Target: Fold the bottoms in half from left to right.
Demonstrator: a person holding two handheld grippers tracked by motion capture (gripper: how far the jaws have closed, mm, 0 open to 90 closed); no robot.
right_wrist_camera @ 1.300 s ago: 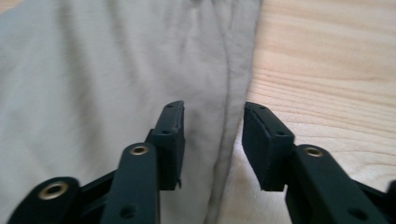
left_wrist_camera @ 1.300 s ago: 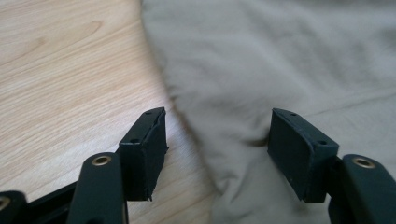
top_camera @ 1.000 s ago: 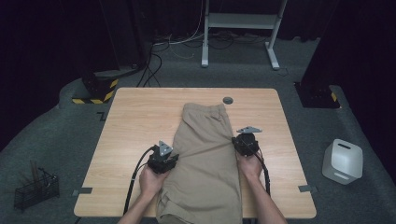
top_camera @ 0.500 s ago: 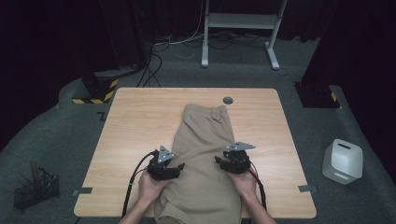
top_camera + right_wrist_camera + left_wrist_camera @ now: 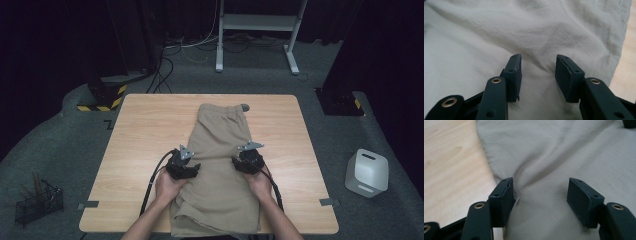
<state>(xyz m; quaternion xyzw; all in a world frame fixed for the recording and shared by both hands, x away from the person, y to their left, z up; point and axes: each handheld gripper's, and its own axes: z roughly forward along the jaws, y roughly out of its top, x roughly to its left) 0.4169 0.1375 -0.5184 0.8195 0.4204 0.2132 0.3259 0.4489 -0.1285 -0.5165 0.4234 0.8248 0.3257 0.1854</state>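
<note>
A pair of tan shorts (image 5: pixel 220 150) lies lengthwise down the middle of the wooden table (image 5: pixel 140 135), its near end hanging over the front edge. My left gripper (image 5: pixel 184 167) rests on the cloth's left side, jaws open, with a raised fold of fabric (image 5: pixel 536 177) between them. My right gripper (image 5: pixel 246 162) sits on the cloth near its right edge, jaws open over the smooth fabric (image 5: pixel 539 50). The shorts' right hem (image 5: pixel 621 37) runs beside the bare table wood.
A small dark round object (image 5: pixel 245 106) lies at the far end of the shorts. A white box (image 5: pixel 367 172) stands on the floor at right. A black wire basket (image 5: pixel 37 202) sits on the floor at left. Bare wood flanks the shorts on both sides.
Both grippers have moved inward onto the shorts, the right one farther to the left from the cloth's edge. The fabric between them has bunched a little.
</note>
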